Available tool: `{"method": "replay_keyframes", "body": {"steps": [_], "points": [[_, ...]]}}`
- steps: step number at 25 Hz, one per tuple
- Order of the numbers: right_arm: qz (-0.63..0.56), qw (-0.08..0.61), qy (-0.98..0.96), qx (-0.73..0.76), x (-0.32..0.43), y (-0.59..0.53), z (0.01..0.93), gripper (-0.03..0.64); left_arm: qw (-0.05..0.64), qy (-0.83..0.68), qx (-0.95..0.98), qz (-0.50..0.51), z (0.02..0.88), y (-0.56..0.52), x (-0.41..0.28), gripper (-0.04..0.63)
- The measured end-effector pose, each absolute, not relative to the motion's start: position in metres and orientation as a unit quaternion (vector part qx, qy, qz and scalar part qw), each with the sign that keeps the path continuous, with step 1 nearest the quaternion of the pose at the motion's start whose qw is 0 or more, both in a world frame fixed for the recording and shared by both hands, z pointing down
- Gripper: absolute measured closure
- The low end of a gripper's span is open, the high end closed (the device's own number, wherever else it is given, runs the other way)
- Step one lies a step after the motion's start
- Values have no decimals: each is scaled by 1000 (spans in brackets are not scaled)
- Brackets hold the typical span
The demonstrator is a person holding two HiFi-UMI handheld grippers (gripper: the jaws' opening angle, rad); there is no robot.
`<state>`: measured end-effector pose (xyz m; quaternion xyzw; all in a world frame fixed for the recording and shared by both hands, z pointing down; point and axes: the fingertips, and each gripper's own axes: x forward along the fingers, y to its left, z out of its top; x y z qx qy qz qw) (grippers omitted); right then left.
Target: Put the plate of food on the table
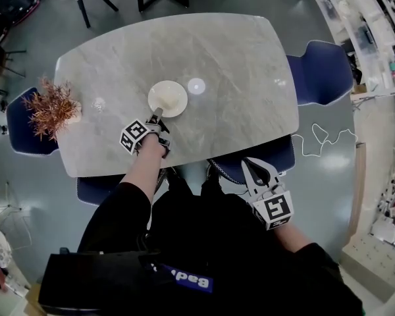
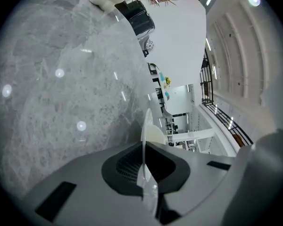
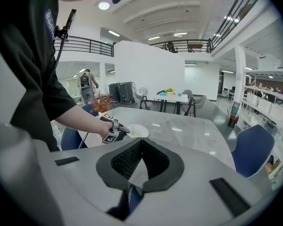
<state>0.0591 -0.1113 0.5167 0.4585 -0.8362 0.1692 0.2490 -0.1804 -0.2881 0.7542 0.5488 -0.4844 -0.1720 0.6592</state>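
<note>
Nearest the person, the right gripper hangs off the table's near edge, above a blue chair pushed in there. In the right gripper view its jaws are pressed together with nothing between them.

Further forward, the left gripper reaches over the marble table. Its jaws are clamped on the near rim of the plate. In the left gripper view the plate shows edge-on as a thin pale line running straight out from the seam between the closed pads, with the tabletop filling that view's left side.

The plate is round, so it has no long axis. It lies flat, face up, at tabletop level, a little on the person's side of the table's middle and left of centre. The held rim points back toward the person and the free rim points toward the far edge. I cannot tell whether its underside rests fully on the marble. In the head view its upper face reads as plain cream, and the right gripper view shows it as a pale disc just beyond the left gripper.

Well to the left, near the table's end, a small white vase holds reddish-brown dried sprigs. Another blue chair stands at the table's right end.
</note>
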Motion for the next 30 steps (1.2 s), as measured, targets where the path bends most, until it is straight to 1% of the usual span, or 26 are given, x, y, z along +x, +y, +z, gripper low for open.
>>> {"method": "replay_keyframes", "body": {"steps": [14,21,26,30], "points": [[173,241,-833,467,73,-108,519,606,646,-512,549,-141,763,-287,-182,580],[167,240,-836,464,71,-109,519,606,631,-523,570,-67,770,-287,-182,572],[168,238,-835,467,76,-109,516,606,611,-532,585,14,773,-283,-180,538],[171,236,-834,469,78,-108,516,606,600,-530,597,52,777,-280,-177,520]]}}
